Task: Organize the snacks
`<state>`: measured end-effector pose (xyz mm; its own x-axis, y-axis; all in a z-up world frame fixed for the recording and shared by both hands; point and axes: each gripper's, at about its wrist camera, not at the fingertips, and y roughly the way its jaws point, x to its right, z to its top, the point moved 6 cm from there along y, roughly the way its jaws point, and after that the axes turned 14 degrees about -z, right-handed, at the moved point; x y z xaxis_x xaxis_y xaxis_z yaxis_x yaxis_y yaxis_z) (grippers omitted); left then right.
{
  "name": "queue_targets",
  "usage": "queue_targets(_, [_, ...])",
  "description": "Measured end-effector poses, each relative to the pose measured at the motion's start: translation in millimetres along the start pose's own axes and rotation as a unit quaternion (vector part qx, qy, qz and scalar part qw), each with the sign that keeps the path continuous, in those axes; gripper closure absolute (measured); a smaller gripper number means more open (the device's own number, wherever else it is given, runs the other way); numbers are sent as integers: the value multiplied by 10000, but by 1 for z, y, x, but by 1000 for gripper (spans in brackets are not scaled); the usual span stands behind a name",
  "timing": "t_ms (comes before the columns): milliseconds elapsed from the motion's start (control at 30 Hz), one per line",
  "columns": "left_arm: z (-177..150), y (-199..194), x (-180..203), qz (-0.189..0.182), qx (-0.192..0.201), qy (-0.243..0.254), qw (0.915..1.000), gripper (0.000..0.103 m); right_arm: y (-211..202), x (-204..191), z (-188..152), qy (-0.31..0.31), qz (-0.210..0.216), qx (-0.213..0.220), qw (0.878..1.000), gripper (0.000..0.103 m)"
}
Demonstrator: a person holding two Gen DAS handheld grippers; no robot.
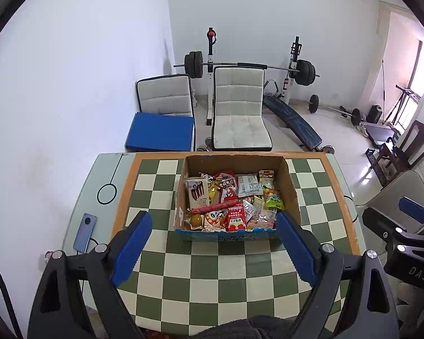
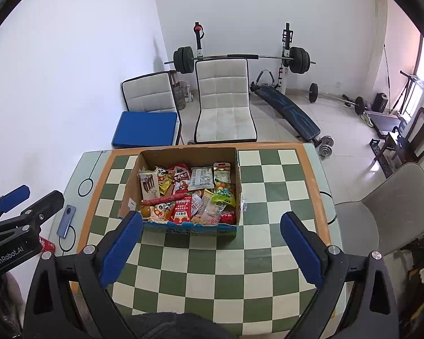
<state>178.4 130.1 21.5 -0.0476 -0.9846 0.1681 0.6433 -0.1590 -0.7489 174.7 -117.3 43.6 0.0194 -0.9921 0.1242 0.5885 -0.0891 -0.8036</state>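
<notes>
From your left wrist camera, your left gripper [image 1: 213, 250] has its blue fingers wide apart, holding nothing. It hangs over the checkered table [image 1: 231, 268]. The cardboard box [image 1: 234, 231] full of snacks [image 1: 231, 200] sits just past the fingertips.

From your right wrist camera, your right gripper [image 2: 212, 250] is spread apart too, and empty. The box sits ahead, toward its left finger.

snack box [image 2: 181, 189] (apparently full), checkered table [image 2: 268, 197]
</notes>
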Motion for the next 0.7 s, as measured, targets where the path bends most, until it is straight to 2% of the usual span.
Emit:
queue_targets(400, [-3,-8,7,40,15,-46,10000,13,-16,12,3,142,-172,231,9995,3])
queue_targets(700, [-1,-8,5,83,84,-103,9999,13,-21,18,-1,170,-186,202,9995,3])
